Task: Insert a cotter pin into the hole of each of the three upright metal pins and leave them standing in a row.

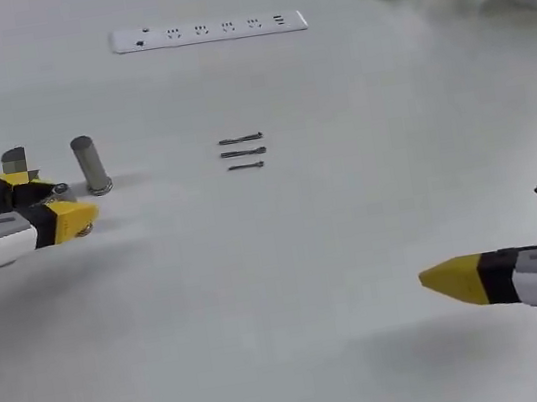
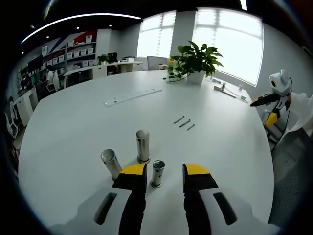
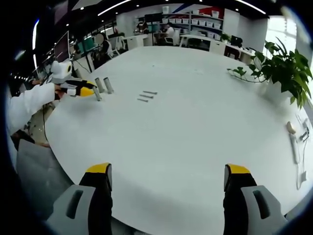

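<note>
Note left tool (image 2: 165, 169), jaws spread, flanking nearest upright pin (image 2: 157, 172) at lower centre; right tool (image 3: 168, 172), also spread, well apart.

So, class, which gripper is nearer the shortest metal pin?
Left. The left gripper has the shortest metal pin at its open jaw tips; the right gripper is far across the table, beyond the cotter pins.

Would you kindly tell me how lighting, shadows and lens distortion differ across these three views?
Head view: soft, even light, faint shadows on the table under the left gripper and right gripper. Left gripper view: fisheye bends the table edge, the windows are blown out, the metal pins look sharp. Right gripper view: strong curving, cotter pins too small for detail.
</note>
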Available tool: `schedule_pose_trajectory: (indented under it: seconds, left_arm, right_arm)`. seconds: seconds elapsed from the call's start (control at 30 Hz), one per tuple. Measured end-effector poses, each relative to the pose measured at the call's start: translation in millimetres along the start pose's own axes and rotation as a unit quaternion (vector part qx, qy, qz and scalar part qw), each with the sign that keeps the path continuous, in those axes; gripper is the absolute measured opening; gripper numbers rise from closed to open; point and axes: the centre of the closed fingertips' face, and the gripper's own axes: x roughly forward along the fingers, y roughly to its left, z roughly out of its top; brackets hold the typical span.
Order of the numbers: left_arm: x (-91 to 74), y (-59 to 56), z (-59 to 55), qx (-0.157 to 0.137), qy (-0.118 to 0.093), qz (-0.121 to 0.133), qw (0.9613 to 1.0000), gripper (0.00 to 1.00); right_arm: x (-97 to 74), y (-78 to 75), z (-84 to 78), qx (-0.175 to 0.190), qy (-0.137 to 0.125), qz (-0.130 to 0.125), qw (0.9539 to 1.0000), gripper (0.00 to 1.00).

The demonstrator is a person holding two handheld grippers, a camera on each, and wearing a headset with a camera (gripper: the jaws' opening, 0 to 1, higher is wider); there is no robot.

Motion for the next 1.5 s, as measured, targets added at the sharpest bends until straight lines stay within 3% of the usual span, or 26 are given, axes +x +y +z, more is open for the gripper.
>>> schedule_pose_trajectory:
  seconds: [0.3,0.47,0.63,0.87,0.97,1.03,1.2,1.37,1.5]
  left_arm:
    - [2.7,1.3,-0.9,0.005,0.002,0.001,1.0000,0.14]
    - [1.6,5.3,-1.5,0.017,0.004,0.016,0.9997,0.07]
    - [0.7,4.7,-0.9,0.027,0.004,0.016,0.9995,0.06]
    - [-0.2,7.9,-0.9,0.063,0.011,0.030,0.9975,0.06]
    - [-3.0,5.4,5.7,0.067,-0.001,0.030,0.9973,0.05]
    - [-5.0,5.3,16.4,0.111,-0.014,0.041,0.9929,0.05]
    - [-6.5,-7.7,29.3,0.101,-0.033,0.018,0.9942,0.05]
    - [-5.9,-26.3,38.5,0.123,-0.035,-0.010,0.9918,0.05]
    - [-4.4,-42.5,45.4,0.132,-0.049,-0.036,0.9894,0.05]
  right_arm:
    - [1.9,2.8,-1.6,-0.001,0.003,0.004,1.0000,0.93]
    - [3.8,6.9,-1.2,0.003,0.001,0.013,0.9999,0.93]
    - [5.7,10.1,0.6,0.001,0.001,0.017,0.9999,0.93]
    - [5.4,10.9,0.7,-0.003,0.002,0.019,0.9998,0.93]
    - [4.6,10.2,0.4,-0.002,0.001,0.018,0.9998,0.93]
    - [4.1,10.0,0.2,-0.002,0.001,0.018,0.9998,0.92]
    - [3.6,10.5,0.5,-0.001,-0.001,0.019,0.9998,0.92]
    - [4.0,12.2,1.4,-0.002,-0.003,0.022,0.9997,0.92]
    - [4.4,12.7,1.3,-0.002,-0.004,0.023,0.9997,0.92]
